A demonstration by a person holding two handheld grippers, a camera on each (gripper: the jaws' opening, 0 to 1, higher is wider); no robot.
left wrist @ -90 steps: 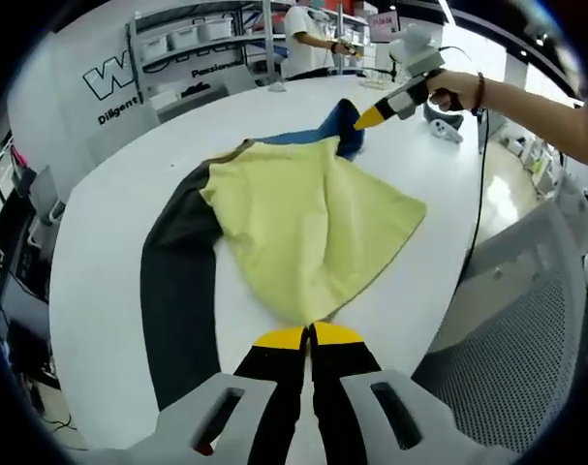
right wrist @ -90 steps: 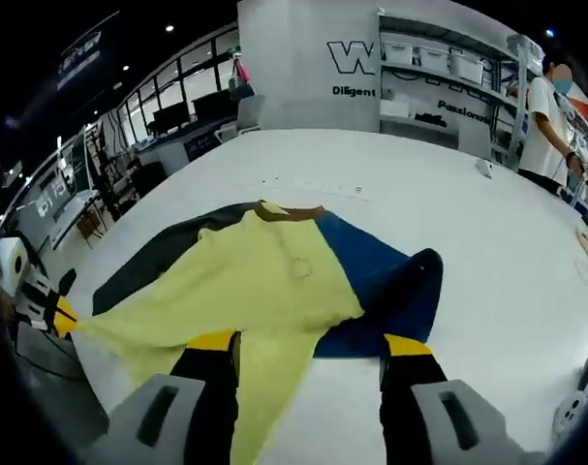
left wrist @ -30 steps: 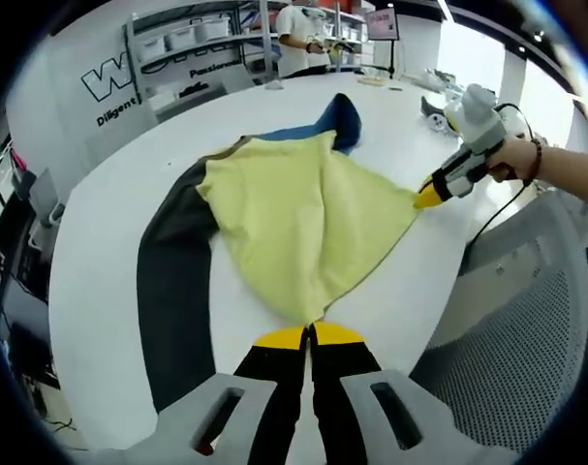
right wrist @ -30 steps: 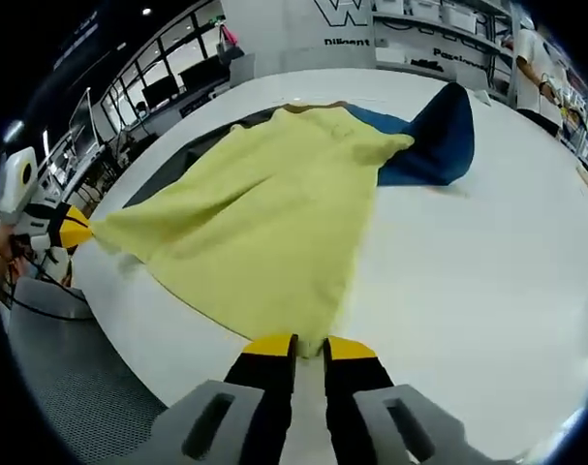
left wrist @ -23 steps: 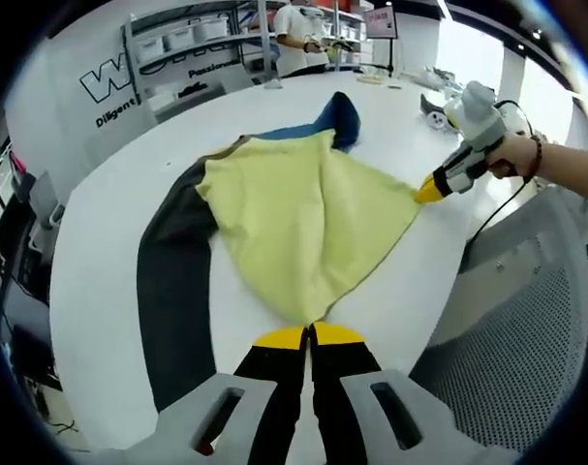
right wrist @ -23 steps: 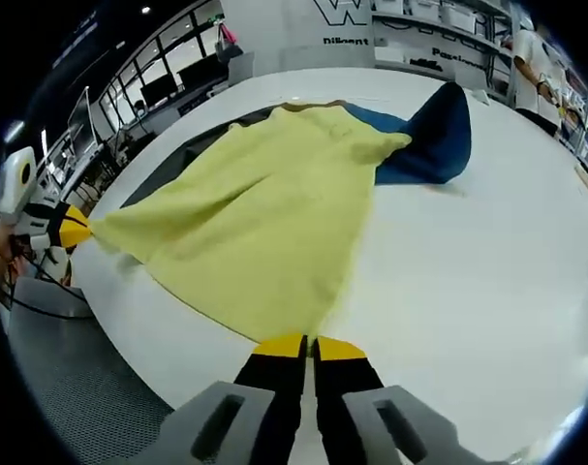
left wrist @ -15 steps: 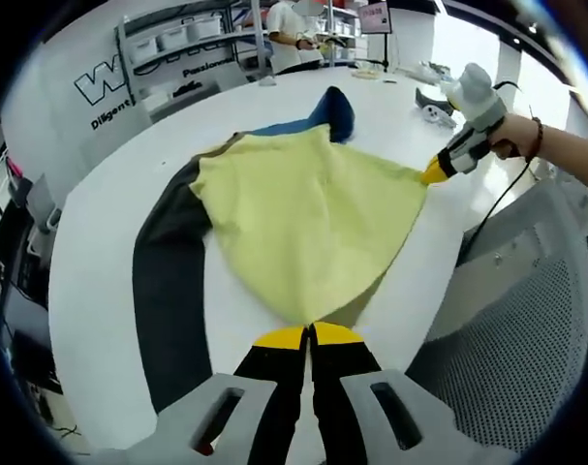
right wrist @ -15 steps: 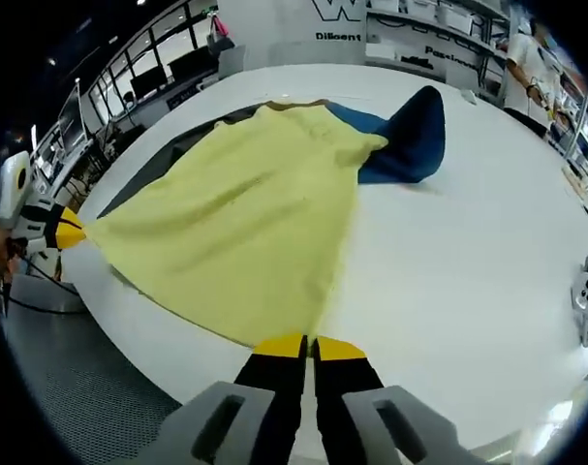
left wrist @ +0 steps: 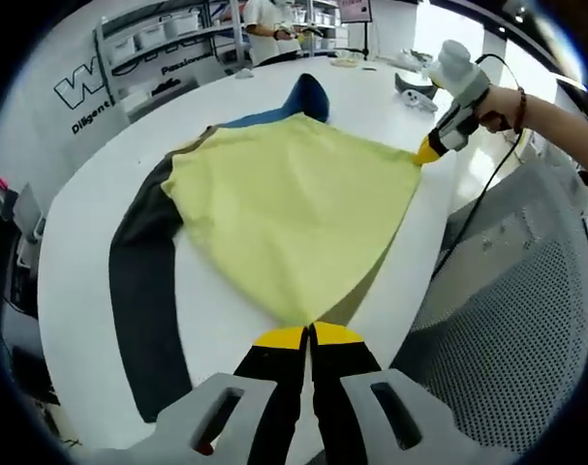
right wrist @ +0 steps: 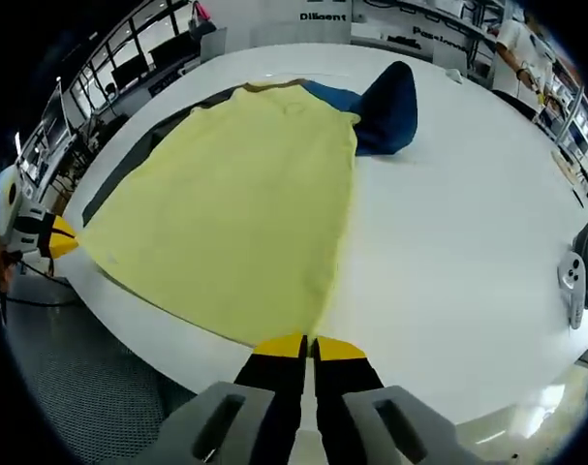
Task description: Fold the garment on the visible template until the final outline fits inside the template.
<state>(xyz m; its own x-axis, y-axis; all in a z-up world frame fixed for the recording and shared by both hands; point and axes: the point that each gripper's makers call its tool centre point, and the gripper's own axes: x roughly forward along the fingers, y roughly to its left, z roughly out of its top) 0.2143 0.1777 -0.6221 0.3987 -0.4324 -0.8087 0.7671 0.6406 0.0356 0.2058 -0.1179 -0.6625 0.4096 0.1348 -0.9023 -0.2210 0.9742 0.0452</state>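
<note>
With each claw, left (left wrist: 310, 334) and right (right wrist: 309, 344), clamped on a hem corner of the garment (left wrist: 289, 208) spread on the white surface (right wrist: 448, 242), keeping the hem taut and level should fold cleanly.

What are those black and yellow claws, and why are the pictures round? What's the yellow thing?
Those claws are grippers: a person holds one in each hand, like big tongs. A small camera with a very wide lens rides on each, which makes the pictures round. One picture looks along the left gripper, the other along the right gripper.

On the white table lies a shirt. Its body is yellow, one sleeve is dark grey and the other sleeve is blue. Each gripper is shut on a bottom corner of the shirt, so the hem is stretched between them. In the left gripper's picture you can also see the person's hand holding the right gripper.
</note>
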